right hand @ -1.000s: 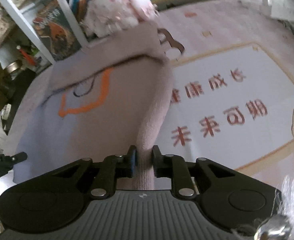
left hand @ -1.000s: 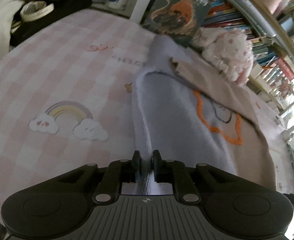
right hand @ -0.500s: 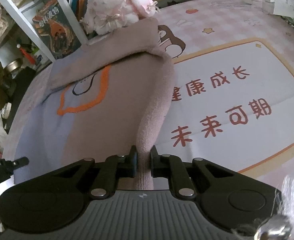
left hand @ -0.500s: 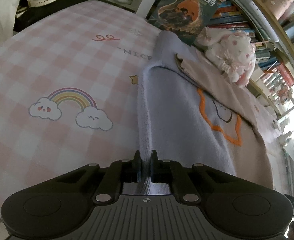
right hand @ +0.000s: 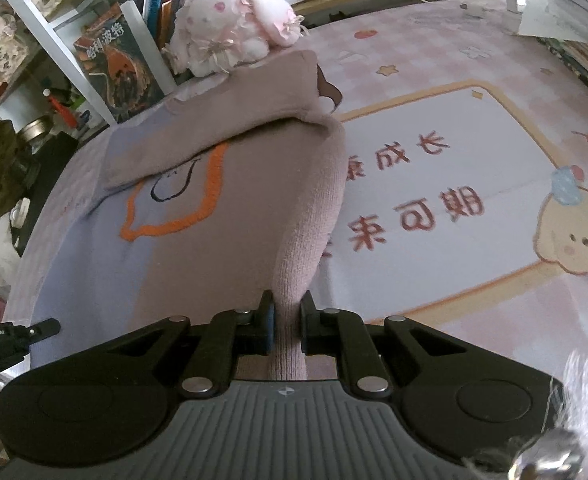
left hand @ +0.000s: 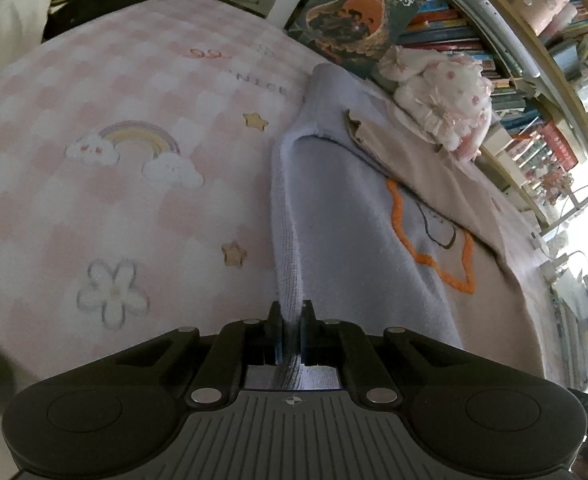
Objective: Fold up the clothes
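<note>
Pinching a ribbed hem edge of the sweater (left hand: 358, 216) between nearly closed fingers, the left gripper (left hand: 292, 316) holds the lavender-blue side of the garment; the fabric runs straight up from the jaws as a raised fold. The right gripper (right hand: 286, 310) is likewise clamped tight on the opposite hem corner, where the knit is pinkish-beige and rises from the jaws in a thick rolled ridge. Between the two, the sweater (right hand: 230, 208) lies spread on a pink checked blanket (left hand: 106, 208) printed with a rainbow (left hand: 134, 140), stars and a flower, its orange-outlined motif (right hand: 174, 200) facing up and a beige sleeve folded across the chest. Beyond the collar end sits a pink plush toy (right hand: 230, 36), touching the garment's far edge, with a book (left hand: 358, 12) propped against the bookshelf (left hand: 534, 72) behind it.
</note>
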### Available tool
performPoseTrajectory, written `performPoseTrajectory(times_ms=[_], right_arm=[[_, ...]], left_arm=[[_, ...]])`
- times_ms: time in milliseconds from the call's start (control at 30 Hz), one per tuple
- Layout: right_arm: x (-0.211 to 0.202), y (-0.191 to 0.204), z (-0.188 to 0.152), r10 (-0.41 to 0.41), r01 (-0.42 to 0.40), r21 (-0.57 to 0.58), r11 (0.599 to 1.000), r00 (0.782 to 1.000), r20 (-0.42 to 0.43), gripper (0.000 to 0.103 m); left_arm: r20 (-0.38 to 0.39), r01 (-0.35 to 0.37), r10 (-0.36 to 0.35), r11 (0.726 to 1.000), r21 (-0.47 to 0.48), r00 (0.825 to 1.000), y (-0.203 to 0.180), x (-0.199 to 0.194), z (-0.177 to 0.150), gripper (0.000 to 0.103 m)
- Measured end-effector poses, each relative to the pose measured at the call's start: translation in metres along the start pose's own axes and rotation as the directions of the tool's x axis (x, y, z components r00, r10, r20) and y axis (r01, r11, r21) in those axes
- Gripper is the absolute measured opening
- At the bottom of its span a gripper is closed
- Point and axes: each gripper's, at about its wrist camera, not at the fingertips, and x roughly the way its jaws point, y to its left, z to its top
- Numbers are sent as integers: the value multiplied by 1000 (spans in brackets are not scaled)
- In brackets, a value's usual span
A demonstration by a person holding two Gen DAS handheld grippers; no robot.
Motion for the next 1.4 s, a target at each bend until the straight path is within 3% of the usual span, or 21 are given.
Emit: performPoseTrajectory(times_ms=[667, 733, 833, 933, 1033, 1133, 1233, 1367, 1400], right_arm=[[-47, -48, -55, 36, -35, 16, 999, 998, -60, 11], [-49, -49, -55, 43, -41, 24, 999, 997, -57, 11], [-53, -52, -49, 83, -80, 69, 994, 995, -50, 11], [-58, -60, -35, 185, -179, 163, 970, 982, -27, 11], [-55, -66, -12, 258, -261, 258, 930, 965, 48, 11], [-52, -71, 11, 320, -345, 344, 873, 939, 128, 11], [-49, -77, 34, 370, -427, 418, 802, 904, 214, 11], [-44, -83, 65, 414, -526, 492, 693, 850, 326, 11], [-39, -81, 75, 411, -529, 492, 691, 848, 334, 11]], left_arm=[[-16, 5, -7, 996, -90, 1000, -1, -32, -65, 6], [-8, 23, -24, 994, -106, 1000, -2, -35, -65, 5], [29, 110, -106, 972, -207, 994, 3, -40, -59, 5], [99, 216, -194, 929, -300, 976, 6, -44, -45, 5], [168, 304, -259, 882, -360, 951, 6, -44, -28, 5], [254, 398, -316, 821, -410, 914, 5, -40, -5, 5], [315, 466, -356, 776, -424, 880, -4, -31, 15, 5], [349, 499, -375, 767, -404, 859, -23, -6, 57, 5], [354, 504, -379, 768, -395, 855, -28, 0, 68, 5]])
